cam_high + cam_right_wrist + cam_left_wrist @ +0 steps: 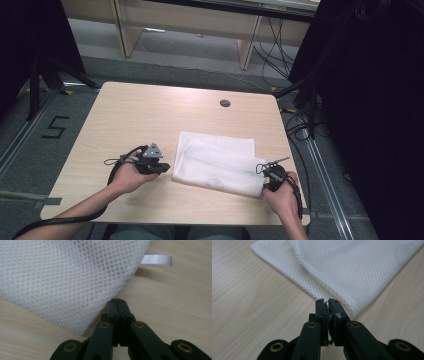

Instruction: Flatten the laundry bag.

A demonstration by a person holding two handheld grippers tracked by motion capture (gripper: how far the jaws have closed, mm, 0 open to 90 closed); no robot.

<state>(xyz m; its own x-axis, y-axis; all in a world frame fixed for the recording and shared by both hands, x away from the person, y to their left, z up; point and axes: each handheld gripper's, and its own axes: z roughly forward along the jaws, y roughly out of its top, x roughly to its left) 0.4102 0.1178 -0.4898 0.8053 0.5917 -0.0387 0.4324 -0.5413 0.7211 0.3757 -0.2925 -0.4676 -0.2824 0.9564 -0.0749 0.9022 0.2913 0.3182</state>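
A white mesh bag (pixel 215 160) lies folded flat on the wooden table (pixel 130 115), toward the near right. My left gripper (pixel 162 167) is held at the bag's left edge. In the left gripper view its jaws (pixel 327 302) are shut, with the tips right at the edge of the mesh (pixel 342 267) and no cloth visibly pinched. My right gripper (pixel 267 174) is at the bag's near right corner. Its jaws (pixel 117 301) are shut at the rim of the mesh (pixel 62 277), which bulges up off the table there. A white ribbon tag (pixel 157 260) sticks out from the bag.
A round cable hole (pixel 225 103) sits near the table's far edge. Bare wood lies left of and beyond the bag. Black stands and cables flank the table on the floor, and a wooden bench stands behind it.
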